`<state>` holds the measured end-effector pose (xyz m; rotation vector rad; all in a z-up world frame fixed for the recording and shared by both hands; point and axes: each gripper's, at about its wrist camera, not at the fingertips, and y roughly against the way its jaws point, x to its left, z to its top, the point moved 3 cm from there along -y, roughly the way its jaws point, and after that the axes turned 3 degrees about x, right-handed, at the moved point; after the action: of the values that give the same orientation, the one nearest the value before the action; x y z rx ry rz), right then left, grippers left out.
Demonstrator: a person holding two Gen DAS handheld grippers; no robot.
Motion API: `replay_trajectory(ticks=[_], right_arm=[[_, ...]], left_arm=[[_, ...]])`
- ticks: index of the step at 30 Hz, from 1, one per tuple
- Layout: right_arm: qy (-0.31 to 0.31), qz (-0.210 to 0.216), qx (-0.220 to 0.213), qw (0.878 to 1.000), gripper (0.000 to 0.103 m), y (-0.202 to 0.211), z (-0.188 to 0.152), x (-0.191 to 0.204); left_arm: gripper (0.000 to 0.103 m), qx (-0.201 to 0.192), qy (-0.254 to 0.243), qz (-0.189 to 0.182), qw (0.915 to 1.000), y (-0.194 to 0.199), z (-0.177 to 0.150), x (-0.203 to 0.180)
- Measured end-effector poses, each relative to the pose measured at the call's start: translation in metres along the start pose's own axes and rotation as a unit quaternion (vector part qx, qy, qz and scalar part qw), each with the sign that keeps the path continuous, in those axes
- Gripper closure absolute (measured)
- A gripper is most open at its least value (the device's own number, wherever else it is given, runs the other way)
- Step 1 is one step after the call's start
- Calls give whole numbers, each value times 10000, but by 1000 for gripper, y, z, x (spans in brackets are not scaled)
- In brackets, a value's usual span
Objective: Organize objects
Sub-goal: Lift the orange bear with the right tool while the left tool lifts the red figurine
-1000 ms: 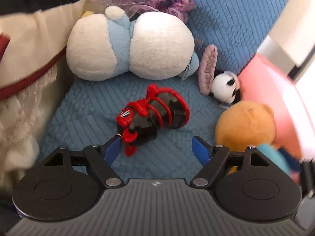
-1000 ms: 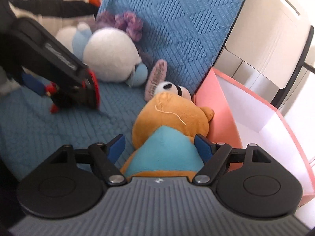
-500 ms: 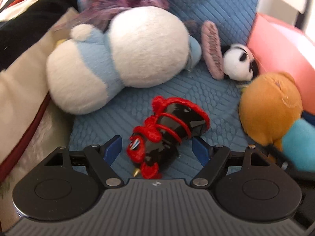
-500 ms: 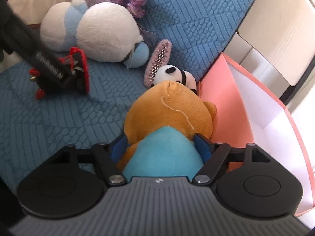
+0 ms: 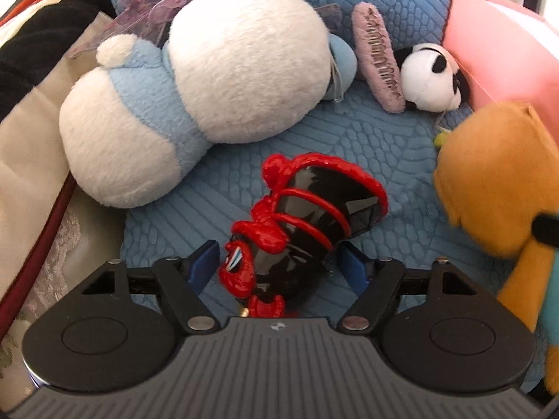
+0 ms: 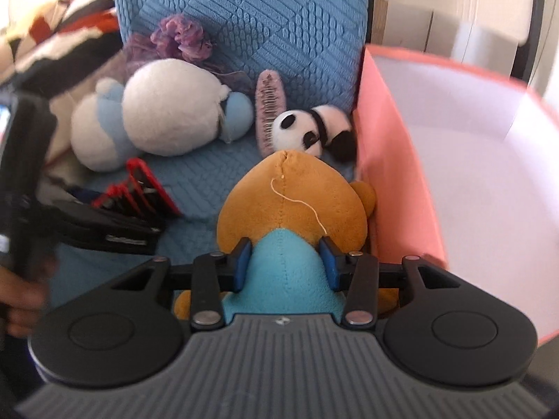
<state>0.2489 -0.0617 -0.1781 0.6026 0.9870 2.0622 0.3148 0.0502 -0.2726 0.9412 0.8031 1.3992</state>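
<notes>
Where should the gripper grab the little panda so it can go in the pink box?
Probably around the panda's round white head, the fullest, softest part showing. Come from above and the front: the pink box wall presses on its right, the pink hair comb leans on its left, and the orange plush, pinched in the right gripper, sits just before it.

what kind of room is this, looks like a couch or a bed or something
Probably a living room or bedroom at home. Soft toys, such as the white and blue plush and a small panda, lie on a blue quilted cushion like a sofa seat, with a pink storage box beside it.
</notes>
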Motion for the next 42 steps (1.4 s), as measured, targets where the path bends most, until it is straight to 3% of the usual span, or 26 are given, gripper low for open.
replay_trajectory(ticks=[3,5,10,12,14,17,30,35,42], right_arm=[[-37,-54,95,9999,53,-7,-5,1],[43,-125,196,9997,45,-15,-9,2],[623,-360,226,9972,37,-29,-16,14],[609,-360,304,9970,38,-33,-16,13],[528,-361,339,9974,50,-33,-13,10],[460,-321,324,9979,59,-24,-8,10],[140,221,140,9996,59,42,0,-6],[64,451,146,9989,58,69,8,-16],[46,614,-96,9981,58,115,41,-36]], left_arm=[[38,0,221,-127,9997,0,-1,5],[38,-6,358,-202,9992,1,-3,9],[38,20,843,-411,9956,6,-9,20],[39,22,1075,-519,9928,10,-13,24],[39,17,1327,-623,9892,16,-17,28],[40,22,1658,-765,9832,26,-26,30],[40,88,2302,-965,9683,83,-56,16],[40,85,2256,-925,9698,110,-46,-2],[40,-71,2028,-862,9754,165,-5,-26]])
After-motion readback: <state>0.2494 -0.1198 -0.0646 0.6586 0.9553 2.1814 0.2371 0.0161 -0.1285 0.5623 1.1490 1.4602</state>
